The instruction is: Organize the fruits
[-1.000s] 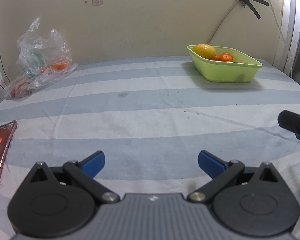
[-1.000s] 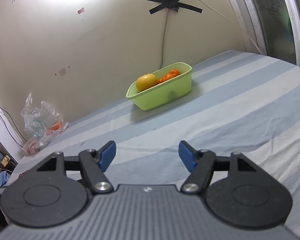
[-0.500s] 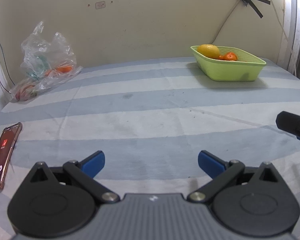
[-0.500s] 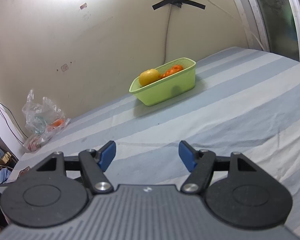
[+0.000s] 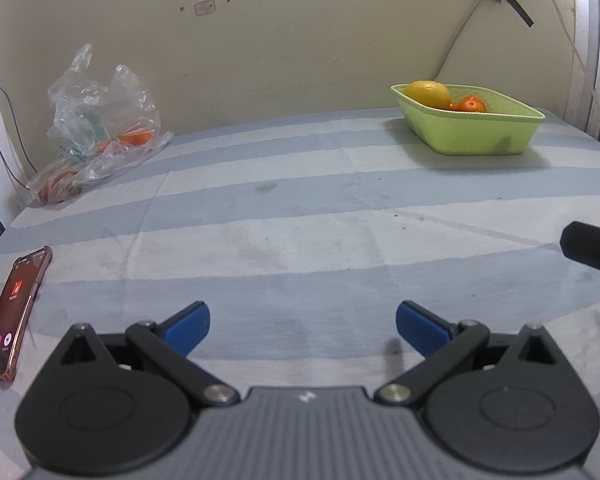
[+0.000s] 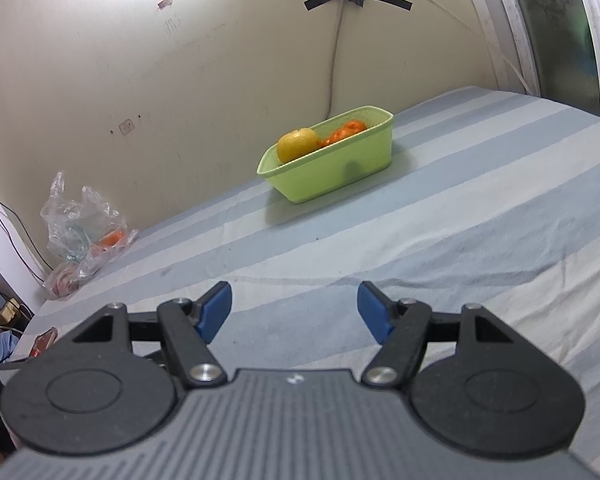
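A light green basket stands at the far right of the striped cloth near the wall. It holds a large yellow citrus and small oranges. A clear plastic bag with an orange and other fruit lies at the far left by the wall. My left gripper is open and empty, low over the near cloth. My right gripper is open and empty, far from the basket. Its black edge shows at the right of the left wrist view.
A phone in a pink case with a lit screen lies on the cloth at the near left. A cable taped to the wall hangs behind the basket. A window frame stands at the right. Clutter sits past the table's left edge.
Both grippers stay open and empty. The views have shifted slightly, with the basket and the bag sitting a little further right in both than a second ago.
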`<action>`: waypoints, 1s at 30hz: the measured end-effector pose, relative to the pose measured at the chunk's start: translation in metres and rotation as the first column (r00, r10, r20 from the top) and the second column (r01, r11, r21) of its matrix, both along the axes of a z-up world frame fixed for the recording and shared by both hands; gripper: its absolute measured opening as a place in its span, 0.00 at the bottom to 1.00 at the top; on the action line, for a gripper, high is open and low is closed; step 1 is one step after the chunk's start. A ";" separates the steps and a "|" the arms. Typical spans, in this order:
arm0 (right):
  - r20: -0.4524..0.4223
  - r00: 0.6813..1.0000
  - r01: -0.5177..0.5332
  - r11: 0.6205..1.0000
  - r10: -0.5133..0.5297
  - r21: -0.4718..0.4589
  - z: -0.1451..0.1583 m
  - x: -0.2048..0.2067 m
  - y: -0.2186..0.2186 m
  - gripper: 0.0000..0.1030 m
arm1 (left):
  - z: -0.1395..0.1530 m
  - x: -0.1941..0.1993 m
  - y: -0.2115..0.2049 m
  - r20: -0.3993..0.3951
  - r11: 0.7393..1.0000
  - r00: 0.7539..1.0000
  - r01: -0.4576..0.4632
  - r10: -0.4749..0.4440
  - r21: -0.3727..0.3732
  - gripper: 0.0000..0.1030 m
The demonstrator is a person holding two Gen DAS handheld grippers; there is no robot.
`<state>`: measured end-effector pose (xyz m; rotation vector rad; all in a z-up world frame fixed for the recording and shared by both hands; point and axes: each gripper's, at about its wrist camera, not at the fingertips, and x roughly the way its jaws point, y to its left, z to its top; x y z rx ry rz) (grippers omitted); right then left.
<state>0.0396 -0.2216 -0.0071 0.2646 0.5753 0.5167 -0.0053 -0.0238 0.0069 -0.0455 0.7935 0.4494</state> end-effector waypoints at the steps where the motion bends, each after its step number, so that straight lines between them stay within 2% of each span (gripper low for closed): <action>1: 0.000 1.000 0.000 1.000 0.000 -0.001 0.000 0.000 0.000 0.69 | 0.000 0.000 0.000 -0.001 1.000 1.000 -0.002 0.002 0.001 1.00; 14: -0.010 1.000 0.000 1.000 0.000 -0.001 -0.002 0.002 0.001 0.70 | -0.002 0.002 0.001 -0.003 1.000 1.000 -0.024 0.024 0.013 1.00; 25: -0.007 1.000 0.001 1.000 -0.001 -0.002 -0.001 0.002 0.001 0.70 | -0.001 0.003 0.004 -0.004 1.000 1.000 -0.004 0.004 0.005 1.00; 30: 0.001 1.000 0.005 1.000 -0.005 -0.004 -0.001 0.003 0.001 0.70 | 0.001 0.003 0.002 0.001 1.000 1.000 0.020 -0.020 -0.020 1.00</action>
